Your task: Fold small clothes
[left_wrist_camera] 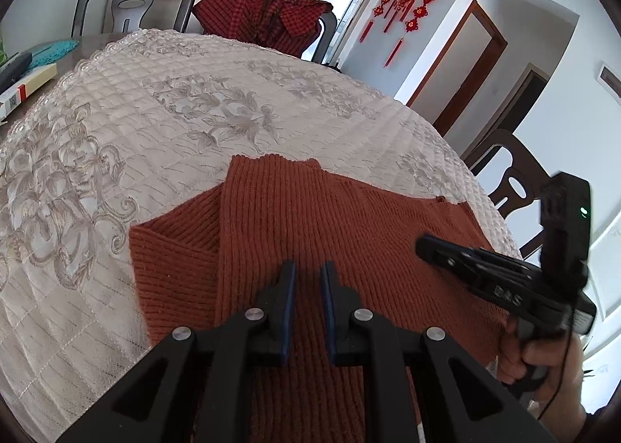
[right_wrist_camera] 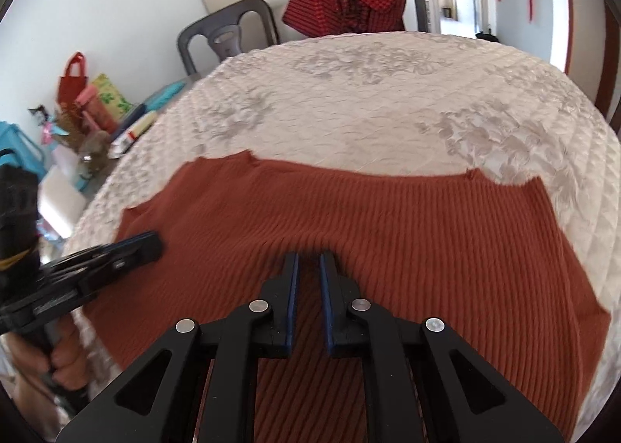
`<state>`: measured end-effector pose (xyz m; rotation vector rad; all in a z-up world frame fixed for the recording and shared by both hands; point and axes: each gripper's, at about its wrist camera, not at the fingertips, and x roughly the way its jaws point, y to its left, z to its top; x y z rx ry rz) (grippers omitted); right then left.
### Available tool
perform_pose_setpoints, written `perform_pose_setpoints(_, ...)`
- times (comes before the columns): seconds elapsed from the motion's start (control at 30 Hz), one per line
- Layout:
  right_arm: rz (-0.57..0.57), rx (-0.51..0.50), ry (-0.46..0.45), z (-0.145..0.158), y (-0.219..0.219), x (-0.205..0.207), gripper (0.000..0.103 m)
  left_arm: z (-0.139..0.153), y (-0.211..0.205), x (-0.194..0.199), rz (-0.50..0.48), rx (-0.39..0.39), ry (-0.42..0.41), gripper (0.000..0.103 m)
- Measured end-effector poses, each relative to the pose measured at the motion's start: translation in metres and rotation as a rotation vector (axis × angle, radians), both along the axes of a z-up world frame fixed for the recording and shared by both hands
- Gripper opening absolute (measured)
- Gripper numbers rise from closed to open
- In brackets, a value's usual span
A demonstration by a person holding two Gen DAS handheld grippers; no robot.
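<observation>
A rust-orange ribbed knit garment (left_wrist_camera: 310,218) lies flat on the quilted tablecloth (left_wrist_camera: 155,113), with one flap folded over its left part. My left gripper (left_wrist_camera: 309,268) hovers over the knit, jaws a small gap apart with nothing between them. My right gripper (right_wrist_camera: 309,258) is likewise over the garment (right_wrist_camera: 388,218), jaws slightly apart and empty. The right gripper also shows in the left wrist view (left_wrist_camera: 427,245) at the garment's right edge. The left gripper shows in the right wrist view (right_wrist_camera: 149,243) at the garment's left edge.
A red checked garment (left_wrist_camera: 268,12) hangs over a chair at the far side (right_wrist_camera: 349,4). Dark chairs (left_wrist_camera: 132,0) stand around the table. Books and a teal item (left_wrist_camera: 27,74) lie at the left edge. Bags and clutter (right_wrist_camera: 89,101) sit by the wall.
</observation>
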<state>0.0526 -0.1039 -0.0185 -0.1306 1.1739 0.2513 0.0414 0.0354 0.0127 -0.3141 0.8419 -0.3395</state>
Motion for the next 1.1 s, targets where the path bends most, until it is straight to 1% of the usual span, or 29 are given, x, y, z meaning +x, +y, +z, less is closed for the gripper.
perform_pose_setpoints(0.07,-0.003,0.010,0.000,-0.002,-0.001,0.006,0.009,0.000,0.000,0.000,-0.001,-0.001,0.001,0.015)
perform_pose_setpoints(0.13,-0.001,-0.001,0.001,-0.002,0.000,0.012,0.009,0.000,0.001,0.000,-0.001,-0.006,0.002,0.016)
perform_pose_setpoints(0.2,-0.002,-0.005,-0.001,0.001,0.002,0.009,0.009,0.000,0.002,0.000,-0.001,-0.012,0.003,0.016)
perform_pose_setpoints(0.27,0.021,0.026,-0.009,0.009,0.004,-0.003,0.009,0.000,0.002,0.000,-0.001,-0.012,0.003,0.015)
perform_pose_setpoints(0.43,0.063,0.061,-0.011,0.020,0.008,-0.045,0.009,0.000,0.002,0.000,-0.001,-0.013,0.003,0.016)
perform_pose_setpoints(0.6,0.076,0.065,-0.031,0.025,0.007,-0.077,0.009,0.001,0.002,-0.001,0.000,-0.012,0.003,0.016)
perform_pose_setpoints(0.73,0.081,0.081,-0.021,0.023,0.004,-0.086,0.009,0.001,0.000,-0.001,0.000,0.004,0.001,0.016)
perform_pose_setpoints(0.87,0.091,0.078,-0.033,0.019,0.005,-0.086,0.009,0.002,-0.001,0.000,0.006,0.023,-0.004,0.016)
perform_pose_setpoints(0.97,0.105,0.067,-0.031,0.017,0.007,-0.083,0.008,0.011,-0.002,-0.009,0.028,0.050,-0.023,0.016)
perform_pose_setpoints(1.0,0.111,0.053,-0.031,0.017,0.009,-0.084,0.008,0.014,0.000,-0.014,0.037,0.047,-0.036,0.016)
perform_pose_setpoints(1.07,0.115,0.041,-0.037,0.017,0.009,-0.086,0.008,0.019,0.007,-0.021,0.055,0.037,-0.049,0.027)
perform_pose_setpoints(1.1,0.116,0.039,-0.040,0.017,0.009,-0.087,0.008,0.019,0.011,-0.025,0.072,0.036,-0.051,0.029)
